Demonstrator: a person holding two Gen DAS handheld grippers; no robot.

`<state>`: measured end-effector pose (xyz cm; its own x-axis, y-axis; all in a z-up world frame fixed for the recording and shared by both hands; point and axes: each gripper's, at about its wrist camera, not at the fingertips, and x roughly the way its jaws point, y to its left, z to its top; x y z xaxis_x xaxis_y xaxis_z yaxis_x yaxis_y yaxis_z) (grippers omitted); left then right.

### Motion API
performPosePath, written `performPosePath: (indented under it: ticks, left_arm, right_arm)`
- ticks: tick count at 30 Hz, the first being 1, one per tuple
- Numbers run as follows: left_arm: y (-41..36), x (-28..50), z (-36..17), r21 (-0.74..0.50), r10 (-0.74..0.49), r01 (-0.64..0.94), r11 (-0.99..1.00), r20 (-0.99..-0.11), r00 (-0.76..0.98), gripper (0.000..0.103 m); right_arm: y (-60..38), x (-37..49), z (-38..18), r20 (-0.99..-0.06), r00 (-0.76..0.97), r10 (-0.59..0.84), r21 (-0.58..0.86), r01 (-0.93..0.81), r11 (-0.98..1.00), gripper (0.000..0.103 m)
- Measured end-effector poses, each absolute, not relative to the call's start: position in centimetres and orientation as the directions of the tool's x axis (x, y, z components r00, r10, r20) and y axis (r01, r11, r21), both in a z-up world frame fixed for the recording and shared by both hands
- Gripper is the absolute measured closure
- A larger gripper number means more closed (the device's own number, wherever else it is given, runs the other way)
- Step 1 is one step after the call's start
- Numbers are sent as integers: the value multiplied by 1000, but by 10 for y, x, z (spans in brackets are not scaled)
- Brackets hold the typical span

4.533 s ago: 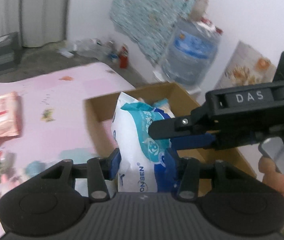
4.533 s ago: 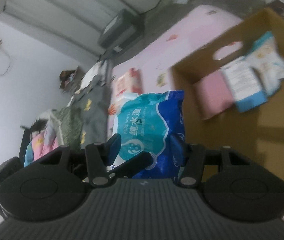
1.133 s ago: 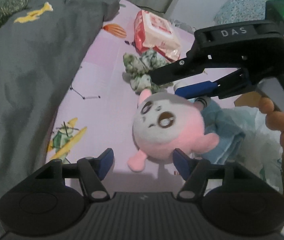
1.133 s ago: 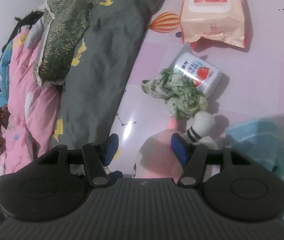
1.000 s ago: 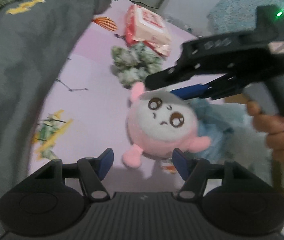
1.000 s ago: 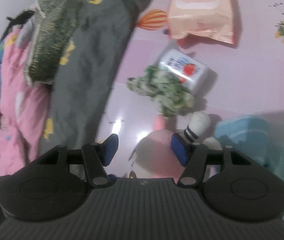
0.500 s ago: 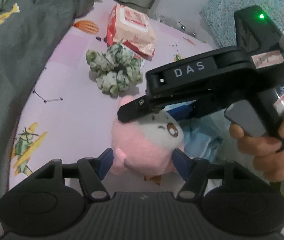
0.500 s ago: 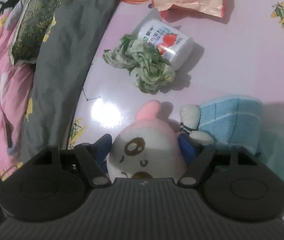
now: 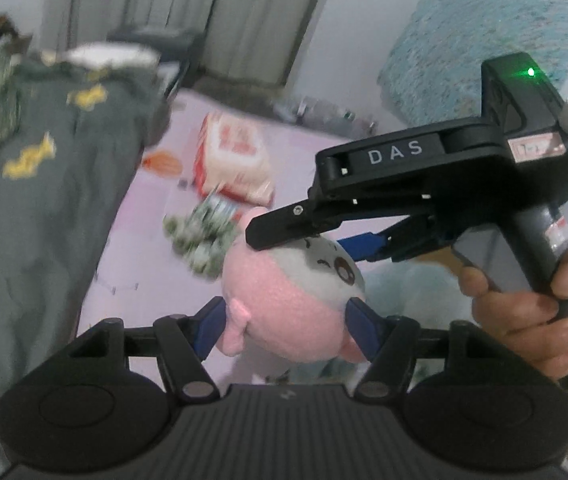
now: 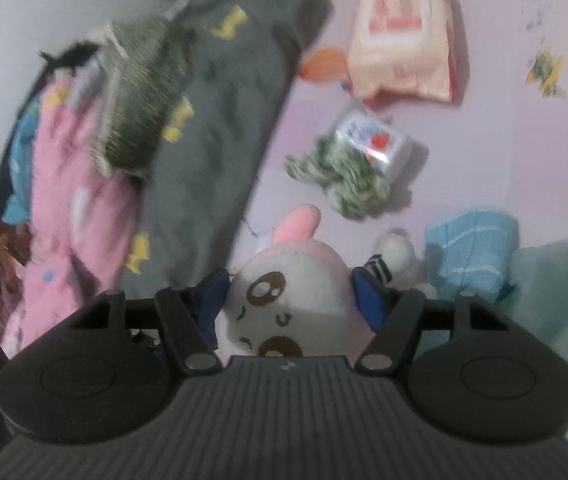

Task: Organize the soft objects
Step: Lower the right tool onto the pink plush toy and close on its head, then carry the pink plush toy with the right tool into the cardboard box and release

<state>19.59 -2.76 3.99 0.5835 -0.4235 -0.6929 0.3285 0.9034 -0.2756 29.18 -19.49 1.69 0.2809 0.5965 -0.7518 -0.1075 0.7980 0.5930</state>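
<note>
Two grippers pinch one pink-and-white plush toy (image 9: pixel 292 300) above the pink mat (image 10: pixel 484 152): the left gripper (image 9: pixel 284 322) squeezes its sides, and the right gripper (image 10: pixel 290 294), jaws closing, clamps it too. One hand (image 9: pixel 532 312) grips the right tool's handle. Beyond lie one green scrunchie (image 10: pixel 340 176) touching one small strawberry-print cup (image 10: pixel 376 144), one peach wipes pack (image 10: pixel 404 32) and one blue towel (image 10: pixel 468 252). Grey bedding (image 10: pixel 220 128) borders the mat.
</note>
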Motion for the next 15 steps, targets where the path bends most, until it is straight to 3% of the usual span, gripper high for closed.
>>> performPosePath:
  ticks: [8,15]
  left_arm:
    - [-94,164,89,-242,-531,506,828,-629,567,36]
    - [-195,149,95,-259,-675,704,661,-616,407,35]
  right_arm:
    - [-271,233,80,-670,436,601,643,-65,763,36]
    - [-379,154,99,-653,583,484,657,118,744,36]
